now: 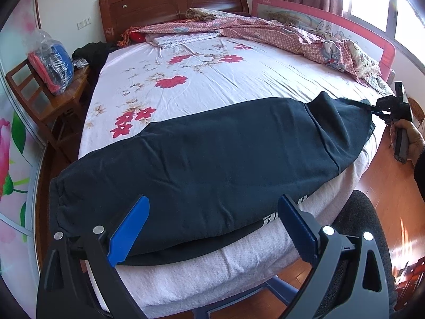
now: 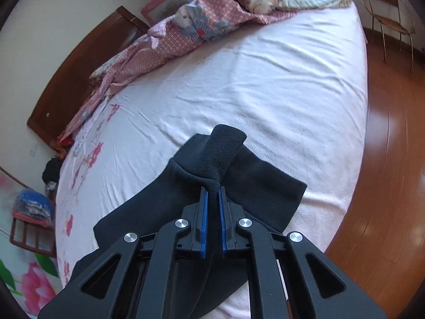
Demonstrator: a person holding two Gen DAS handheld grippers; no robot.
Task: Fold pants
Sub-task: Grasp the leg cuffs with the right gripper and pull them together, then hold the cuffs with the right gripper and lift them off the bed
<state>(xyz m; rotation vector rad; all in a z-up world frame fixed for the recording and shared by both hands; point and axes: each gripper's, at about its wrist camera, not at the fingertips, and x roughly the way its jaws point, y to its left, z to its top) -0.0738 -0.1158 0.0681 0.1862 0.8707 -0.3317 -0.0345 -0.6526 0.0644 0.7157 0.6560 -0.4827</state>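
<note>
Left wrist view: dark navy sweatpants lie flat along the near edge of the bed, long axis running side to side across my front, roughly parallel to the mattress edge. Looks already doubled leg on leg; white lettering shows on the lower layer by my right blue pad.

My left gripper is spread wide, empty, blue pads straddling the near hem side of the fabric, hovering just over it, not pinching anything. The gathered end of the pants sits at the left, nearest this tool.

My right gripper is closed down narrow on the ribbed cuff at the opposite end; knit bunches up between the pads and stands above them. In the left view my right hand holds that tool off the right bed corner, cloth pulled taut toward it.

Judgement: next fold goes end to end along the long axis. Right end is held, left is not, so my left needs to grab its end first.

Around: crumpled pink quilt well apart at the far side, wooden headboard, chair with bagged items at left.
</note>
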